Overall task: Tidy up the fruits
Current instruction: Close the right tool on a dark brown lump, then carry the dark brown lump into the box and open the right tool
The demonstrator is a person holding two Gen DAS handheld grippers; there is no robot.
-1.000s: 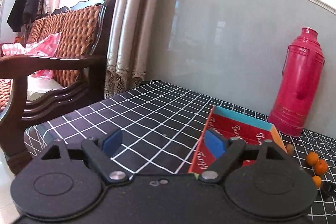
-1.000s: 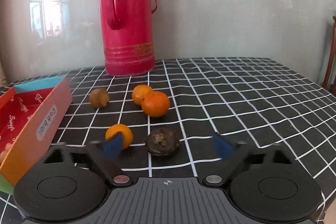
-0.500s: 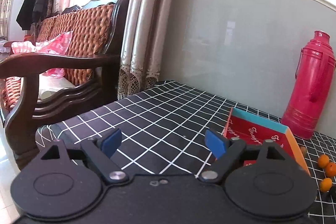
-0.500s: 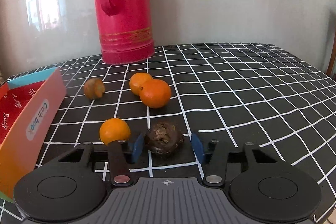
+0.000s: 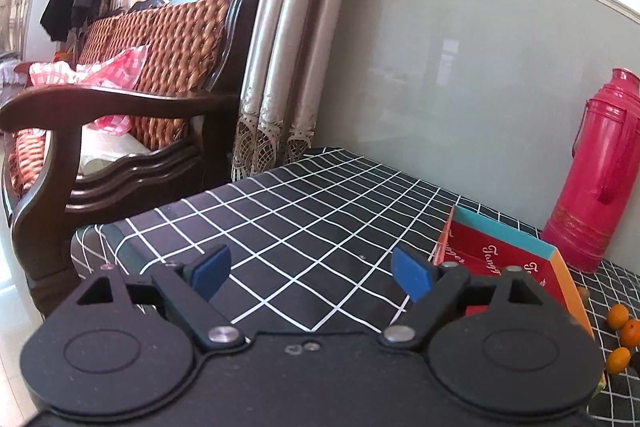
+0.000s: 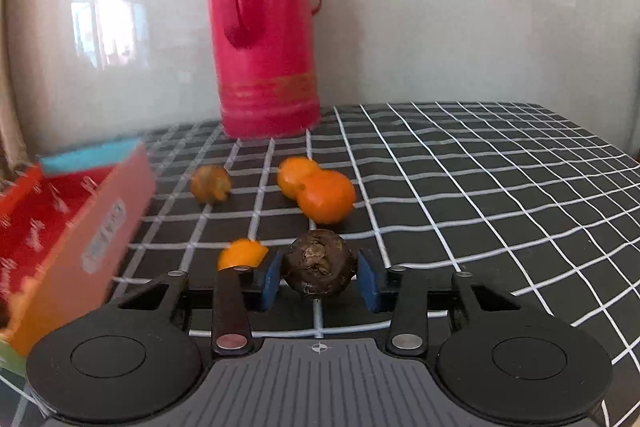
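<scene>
In the right wrist view my right gripper (image 6: 319,281) has a dark brown, rough round fruit (image 6: 319,263) between its blue pads. The jaws are closing and both pads press its sides. An orange (image 6: 242,253) lies just left of the left finger. Two more oranges (image 6: 326,201) touch each other farther back, and a brownish fruit (image 6: 211,183) lies to their left. An open red box (image 6: 60,227) with a pink wall stands at the left. My left gripper (image 5: 312,269) is open and empty over the checked cloth, left of the same box (image 5: 500,259).
A tall red thermos (image 6: 264,27) stands by the wall behind the fruit. The black checked tablecloth (image 5: 320,207) ends at a corner on the left, with a wooden sofa (image 5: 120,131) and curtains beyond. Three oranges (image 5: 618,315) show at the left wrist view's right edge.
My right jaws have closed from wide apart onto the dark fruit. In the left wrist view the box and thermos have slid to the right; its jaws stay open.
</scene>
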